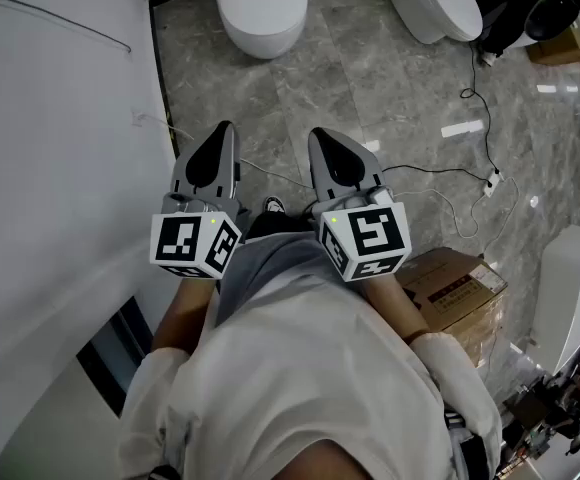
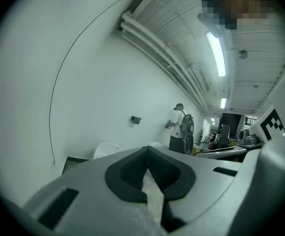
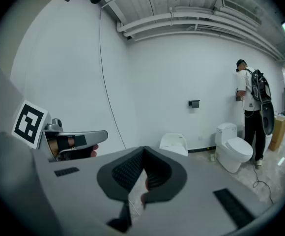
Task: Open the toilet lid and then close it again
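1. White shirt point(image 1: 310, 388) of the one holding the tools fills the bottom of the head view, nearest the lens. Both forearms reach forward from it.
2. Wall point(image 1: 50, 168), plain white, takes the whole left side. Grey marbled floor point(image 1: 390, 118) spreads ahead and to the right.
3. Toilet point(image 1: 260, 8), which I judge to be the task's thing, stands straight ahead at the top of the head view, well apart from both tools. Its lid looks down, a smooth oval seen from above. The opening step has not begun, so this reads as the approach.
4. Second toilet point(image 1: 440, 3), one with a tank, stands to the right of the first, its lid also down. In the right gripper view another person point(image 3: 250, 107) stands just beside it, facing the far wall.
5. Box point(image 1: 460, 288), brown cardboard, sits on the floor near the holder's right side.
6. Left tool point(image 1: 225, 128) and right tool point(image 1: 320, 136) are held side by side at waist level, tipped a little downward toward the toilet. Each has its jaws closed tip to tip, with nothing between them.
7. Cable point(image 1: 450, 173), thin and dark, trails over the floor at the right, off the straight path to the toilet.
8. Next move, as I judge it: walk up to the toilet and bring one tool down to the lid's front edge. There, either part the jaws to pinch the rim or slip the closed tips under it, then swing the lid up. That edge looks thin and glossy, so a slip is the likely trouble.
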